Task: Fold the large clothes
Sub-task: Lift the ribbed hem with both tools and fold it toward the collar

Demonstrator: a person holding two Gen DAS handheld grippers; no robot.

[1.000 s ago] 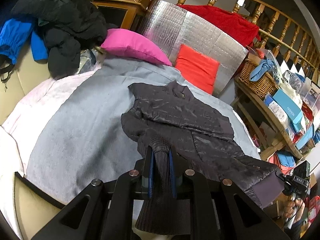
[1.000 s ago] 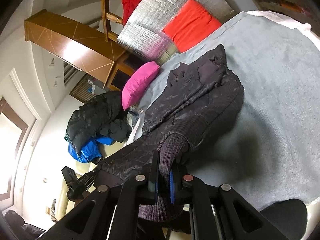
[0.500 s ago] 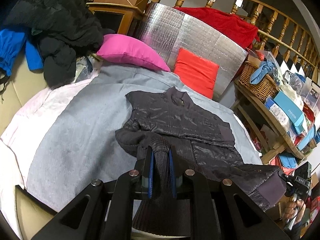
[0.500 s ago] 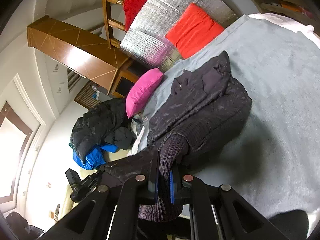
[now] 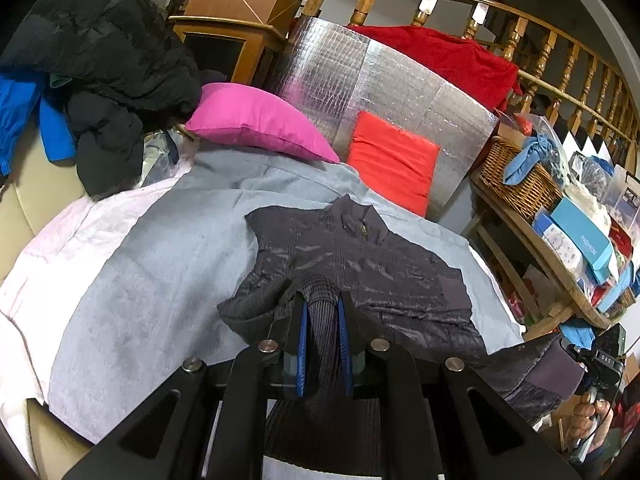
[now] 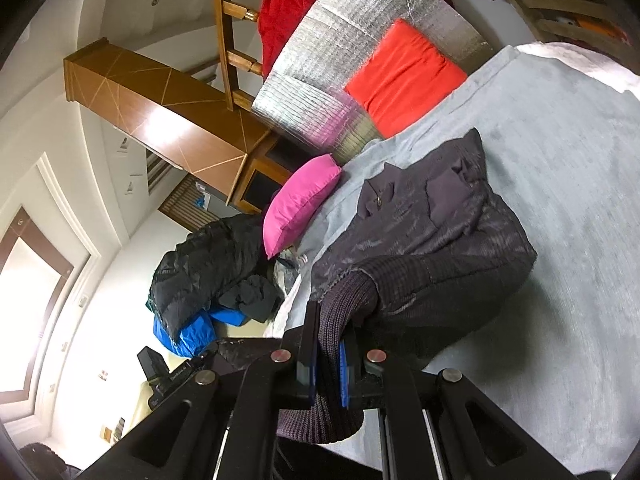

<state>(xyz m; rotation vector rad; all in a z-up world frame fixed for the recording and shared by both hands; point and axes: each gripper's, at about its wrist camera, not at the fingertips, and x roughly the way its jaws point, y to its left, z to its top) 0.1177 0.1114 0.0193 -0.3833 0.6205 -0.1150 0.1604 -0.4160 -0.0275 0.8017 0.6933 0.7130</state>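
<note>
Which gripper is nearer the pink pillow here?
Left. The left gripper holds the jacket hem on the pink pillow side; the right gripper holds it at the far side.

Your dark quilted jacket (image 5: 360,264) lies front-up on the grey blanket (image 5: 160,264), collar with its small zip pull pointing toward the cushions. Its ribbed knit hem is lifted off the bed at both near corners, bunching the lower body.

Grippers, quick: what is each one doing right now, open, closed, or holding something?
Left gripper: closed on the ribbed hem of the dark jacket.
Right gripper: closed on the jacket's ribbed hem too.
</note>
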